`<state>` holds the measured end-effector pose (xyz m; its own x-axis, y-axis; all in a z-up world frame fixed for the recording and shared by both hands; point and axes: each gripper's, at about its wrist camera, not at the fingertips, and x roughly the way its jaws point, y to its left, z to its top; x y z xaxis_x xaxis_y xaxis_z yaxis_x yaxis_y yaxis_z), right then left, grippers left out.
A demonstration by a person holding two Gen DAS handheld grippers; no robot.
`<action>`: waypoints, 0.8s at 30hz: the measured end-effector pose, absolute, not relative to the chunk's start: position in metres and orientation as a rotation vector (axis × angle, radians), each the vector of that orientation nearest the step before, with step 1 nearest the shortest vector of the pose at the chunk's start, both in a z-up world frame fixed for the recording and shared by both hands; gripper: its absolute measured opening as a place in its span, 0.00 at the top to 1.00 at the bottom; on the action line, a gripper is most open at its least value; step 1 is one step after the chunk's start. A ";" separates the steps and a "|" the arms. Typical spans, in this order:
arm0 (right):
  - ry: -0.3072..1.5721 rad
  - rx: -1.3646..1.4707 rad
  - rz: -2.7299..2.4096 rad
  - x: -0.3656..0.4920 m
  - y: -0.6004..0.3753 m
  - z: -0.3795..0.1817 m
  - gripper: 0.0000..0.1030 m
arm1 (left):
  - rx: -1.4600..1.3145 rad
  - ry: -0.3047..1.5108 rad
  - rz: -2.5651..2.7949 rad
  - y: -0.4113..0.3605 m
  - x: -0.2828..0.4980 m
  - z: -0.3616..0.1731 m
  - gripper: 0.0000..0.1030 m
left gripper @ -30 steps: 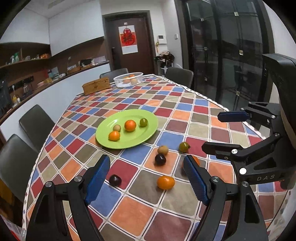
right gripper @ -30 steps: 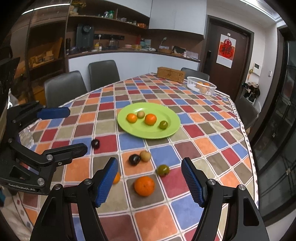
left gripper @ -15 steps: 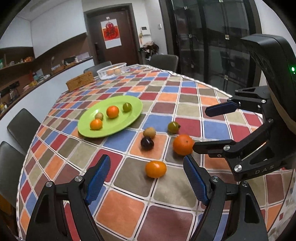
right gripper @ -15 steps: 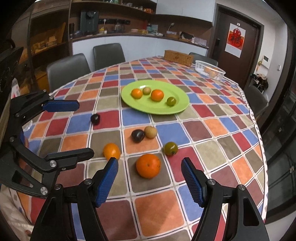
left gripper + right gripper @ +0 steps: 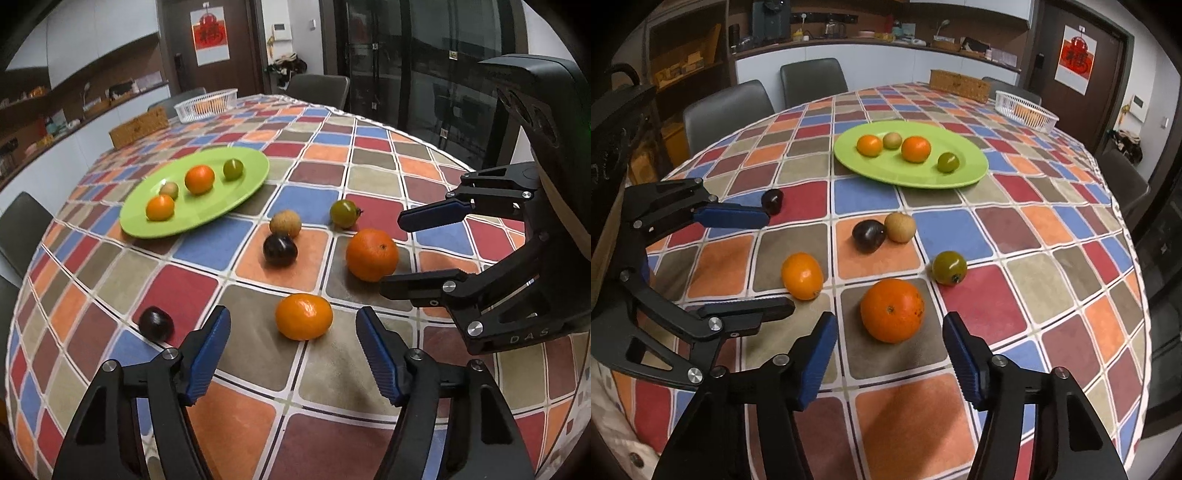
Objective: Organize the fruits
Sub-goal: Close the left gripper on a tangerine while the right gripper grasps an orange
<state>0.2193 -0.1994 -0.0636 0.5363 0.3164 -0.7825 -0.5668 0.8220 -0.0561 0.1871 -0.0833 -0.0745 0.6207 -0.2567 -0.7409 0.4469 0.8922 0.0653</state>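
Mandarin (image 5: 303,316) ahead of gaping left hand-held gripper (image 5: 293,354), untouched

Four fruits sit on the green plate (image 5: 967,173); a large orange (image 5: 892,310) and small tangerine (image 5: 303,316) lie on the cloth

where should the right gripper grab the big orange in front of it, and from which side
Across its widest middle, coming straight in from the near side. The big orange is round, sits free on the tablecloth and lies centred ahead of the open right gripper, with bare cloth on both flanks.
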 end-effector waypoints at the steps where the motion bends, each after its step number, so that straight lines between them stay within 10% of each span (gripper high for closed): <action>1: 0.861 -0.316 0.538 0.221 -0.200 -0.065 0.43 | 0.243 0.816 -0.413 -0.083 0.189 -0.076 0.35; 24: 0.909 -0.240 0.554 0.242 -0.196 -0.079 0.55 | 0.130 0.908 -0.450 -0.083 0.208 -0.088 0.65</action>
<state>0.2420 -0.1959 -0.0788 0.4874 0.3514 -0.7993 -0.5487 0.8354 0.0327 0.2079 -0.0829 -0.0878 0.5300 -0.3216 -0.7846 0.4293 0.8997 -0.0788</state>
